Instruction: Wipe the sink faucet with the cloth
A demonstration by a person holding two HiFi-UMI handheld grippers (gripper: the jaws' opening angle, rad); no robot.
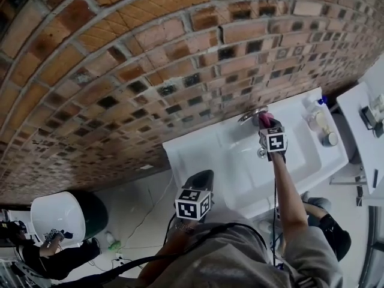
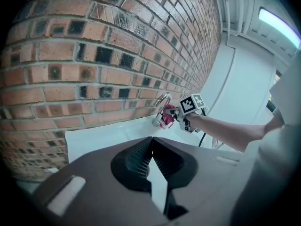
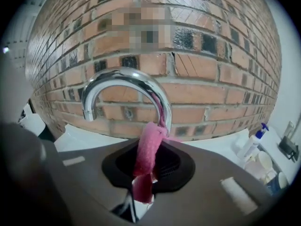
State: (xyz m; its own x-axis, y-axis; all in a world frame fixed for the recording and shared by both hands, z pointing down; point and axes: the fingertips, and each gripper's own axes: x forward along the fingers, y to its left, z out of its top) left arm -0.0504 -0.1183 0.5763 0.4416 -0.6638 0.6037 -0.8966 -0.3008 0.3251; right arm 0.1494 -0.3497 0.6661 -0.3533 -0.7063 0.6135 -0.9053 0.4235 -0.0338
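While the jaws of the right gripper (image 3: 150,154) pinch the pink cloth (image 3: 148,135), its tip touching the faucet (image 3: 127,76) neck just ahead, firm pressure along the curve would wipe best. The jaws of the left gripper (image 2: 151,150) sit together, empty, with the sink (image 2: 108,133) well ahead.

Washroom, white sink (image 1: 204,155), brick wall (image 1: 150,53)
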